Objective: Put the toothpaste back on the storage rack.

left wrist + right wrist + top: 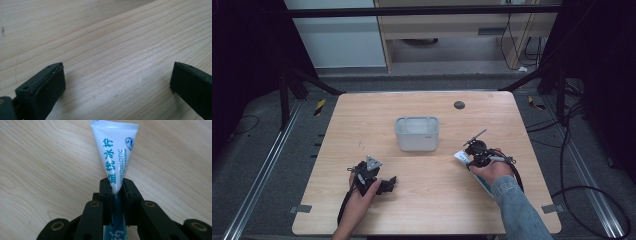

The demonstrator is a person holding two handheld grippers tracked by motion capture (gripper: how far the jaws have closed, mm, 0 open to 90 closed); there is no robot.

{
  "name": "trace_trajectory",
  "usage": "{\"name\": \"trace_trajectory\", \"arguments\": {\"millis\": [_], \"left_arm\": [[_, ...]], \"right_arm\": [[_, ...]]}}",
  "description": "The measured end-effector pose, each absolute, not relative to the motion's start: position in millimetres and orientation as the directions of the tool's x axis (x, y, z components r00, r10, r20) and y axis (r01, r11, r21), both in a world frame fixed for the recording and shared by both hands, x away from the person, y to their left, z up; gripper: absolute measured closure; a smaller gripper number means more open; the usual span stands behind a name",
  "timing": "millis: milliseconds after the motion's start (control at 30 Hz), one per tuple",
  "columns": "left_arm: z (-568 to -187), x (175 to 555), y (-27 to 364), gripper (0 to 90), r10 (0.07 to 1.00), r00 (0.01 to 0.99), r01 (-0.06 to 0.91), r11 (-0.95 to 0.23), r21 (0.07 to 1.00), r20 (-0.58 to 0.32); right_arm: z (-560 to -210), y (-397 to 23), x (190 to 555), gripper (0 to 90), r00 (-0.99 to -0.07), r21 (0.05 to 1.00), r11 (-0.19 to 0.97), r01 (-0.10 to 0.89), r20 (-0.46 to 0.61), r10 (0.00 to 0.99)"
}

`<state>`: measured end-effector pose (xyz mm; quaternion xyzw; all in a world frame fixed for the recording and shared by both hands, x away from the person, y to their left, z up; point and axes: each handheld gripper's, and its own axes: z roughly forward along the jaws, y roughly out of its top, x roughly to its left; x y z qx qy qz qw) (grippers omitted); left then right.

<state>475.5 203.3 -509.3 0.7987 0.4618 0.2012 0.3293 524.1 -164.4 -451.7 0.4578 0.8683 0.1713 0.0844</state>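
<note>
Right gripper [117, 192]: jaws clenched on a white toothpaste tube [115, 152], pads pressing both sides of the tube's narrow lower body, the flat crimped end pointing away over the table [37, 157]; teal lettering runs along the tube (the part below the pads sinks into shadow between the black linkages and cannot be read). In the high view the right gripper [474, 150] sits at the right of the table [422, 210], near its right edge, with the toothpaste tube [460, 157] showing as a white-and-blue sliver beside the hand; whether the tube touches the wood cannot be told, and the rest of it is covered by the hand and denim sleeve [517, 205]. Left gripper [117, 82]: jaws spread wide, nothing between them, bare wood grain beneath; both jaws cut off at the lower frame edge. In the high view the left gripper [384, 185] lies low at front left. White rectangular bin [417, 142]: mid-table, between and beyond both grippers, well apart from the tube; contents hard to make out.
</note>
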Motion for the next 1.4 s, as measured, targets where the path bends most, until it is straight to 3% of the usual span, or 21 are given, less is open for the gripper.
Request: {"name": "trace_trajectory", "arguments": {"millis": [700,1400], "left_arm": [[-509,476,203,0.0,0.870,0.493,0.605,-0.359,0.710,0.019],[-509,476,203,0.0,0.870,0.493,0.606,-0.361,0.709,0.021]], "right_arm": [[-390,-189,519,79.3,-0.545,0.520,0.478,0.708,-0.030,0.838],[-345,-203,517,79.3,-0.482,0.713,0.345,0.611,-0.011,0.876]]}}
